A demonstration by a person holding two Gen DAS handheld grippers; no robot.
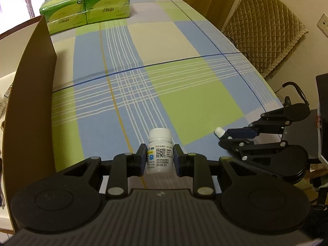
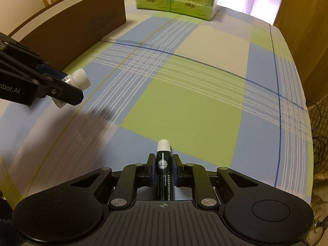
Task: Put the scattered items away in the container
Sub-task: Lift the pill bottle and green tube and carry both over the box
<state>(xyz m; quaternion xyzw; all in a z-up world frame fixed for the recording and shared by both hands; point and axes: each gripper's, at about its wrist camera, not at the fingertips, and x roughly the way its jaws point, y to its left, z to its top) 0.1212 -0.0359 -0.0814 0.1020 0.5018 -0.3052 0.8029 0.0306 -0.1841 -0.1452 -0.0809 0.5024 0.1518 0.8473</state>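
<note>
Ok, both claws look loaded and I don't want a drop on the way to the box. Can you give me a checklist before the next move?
1. Left claw shut on the bottle: ok.
2. Bottle cap on: ok.
3. Right claw shut on the lip balm: ok.
4. Lip balm cap on: ok.
5. Path over the cloth to the box free of things: ok.
6. Room inside the box: cannot tell, only its outer wall shows.
</note>
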